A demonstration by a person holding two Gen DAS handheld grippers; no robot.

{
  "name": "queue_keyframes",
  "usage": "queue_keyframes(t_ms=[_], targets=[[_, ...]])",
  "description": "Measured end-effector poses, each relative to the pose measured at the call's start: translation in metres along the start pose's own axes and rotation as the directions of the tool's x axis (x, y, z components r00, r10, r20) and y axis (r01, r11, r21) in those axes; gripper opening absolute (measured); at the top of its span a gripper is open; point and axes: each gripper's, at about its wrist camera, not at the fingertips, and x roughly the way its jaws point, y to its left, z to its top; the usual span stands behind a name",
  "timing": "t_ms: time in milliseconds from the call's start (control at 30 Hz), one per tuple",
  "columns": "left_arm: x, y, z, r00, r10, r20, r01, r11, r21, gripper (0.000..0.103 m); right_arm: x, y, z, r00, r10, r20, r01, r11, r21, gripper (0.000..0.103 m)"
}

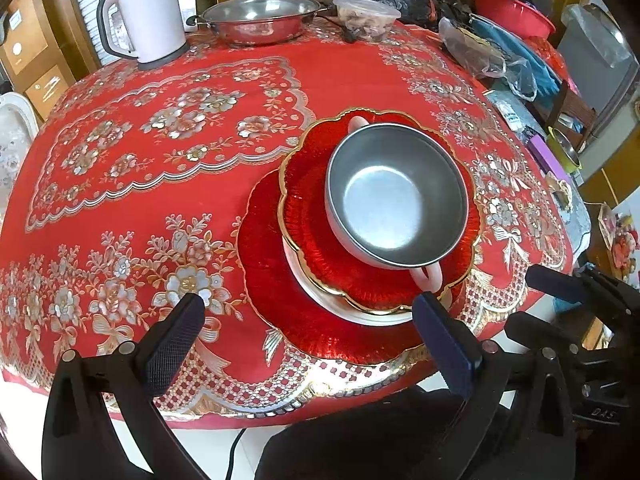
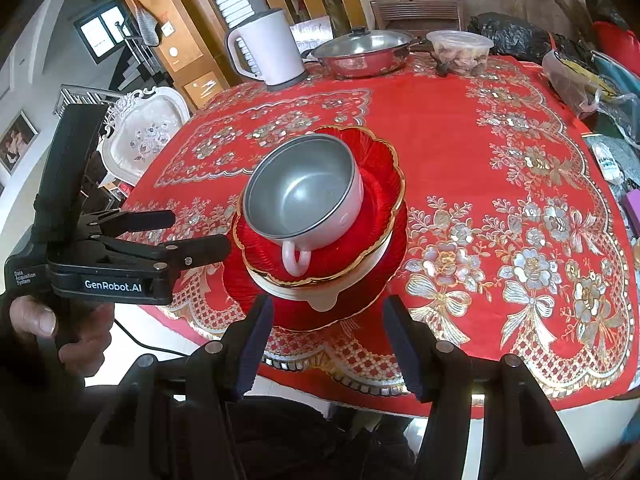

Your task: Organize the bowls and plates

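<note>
A stack stands near the front edge of the red-clothed table [image 1: 120,140] [image 2: 500,160]. At the bottom lies a large red plate [image 1: 280,280] [image 2: 240,280]. On it sits a white bowl [image 1: 306,280] [image 2: 320,298], then a gold-rimmed scalloped red plate [image 1: 320,256] [image 2: 384,168]. On top rests a steel-lined bowl with pale handles [image 1: 392,204] [image 2: 304,196]. My left gripper [image 1: 310,340] [image 2: 196,232] is open and empty, just short of the stack on its left side. My right gripper [image 2: 330,340] [image 1: 532,300] is open too, in front of the stack.
At the back of the table stand a white kettle [image 1: 148,12] [image 2: 272,48], a lidded steel pan [image 1: 260,16] [image 2: 360,52] and a lidded plastic tub [image 1: 366,16]. Plastic bags [image 1: 480,52] crowd the right edge. A white chair [image 2: 144,132] is at the left.
</note>
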Motion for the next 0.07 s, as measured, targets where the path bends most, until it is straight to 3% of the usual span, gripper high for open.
queue_keyframes(t_ms=[67], targets=[[0.0002,0.0001,0.0006,1.000,-0.004,-0.004,0.004,1.000,0.001,0.103,-0.0002,0.0002,-0.0002,1.000,-0.001,0.001,0.001,1.000,0.000,0.059]])
